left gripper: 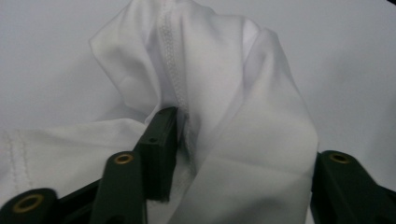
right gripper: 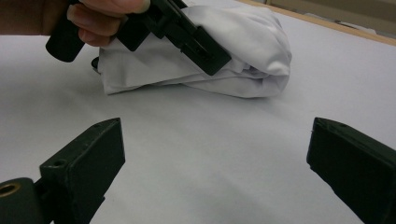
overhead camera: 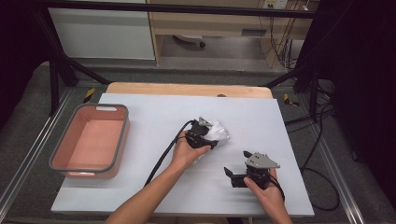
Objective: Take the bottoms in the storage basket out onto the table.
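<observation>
A crumpled white cloth (overhead camera: 220, 130) lies bunched at the middle of the white tabletop (overhead camera: 154, 112). My left gripper (overhead camera: 208, 138) is pushed into its near side. In the left gripper view a stitched fold of the cloth (left gripper: 233, 93) rises between the jaws of that gripper (left gripper: 245, 140); the jaws stand apart and the fabric hangs loose between them. My right gripper (overhead camera: 236, 163) rests low over the table to the near right, wide open. The right gripper view has bare table between the jaws of that gripper (right gripper: 215, 135), with the cloth (right gripper: 252, 46) and the left gripper (right gripper: 205, 56) beyond.
A pink basket (overhead camera: 123, 135) with a grey rim stands at the left of the table, nothing in it. Black cables (overhead camera: 163, 156) trail from the left gripper toward the near edge. A wooden strip (overhead camera: 187, 88) borders the far side.
</observation>
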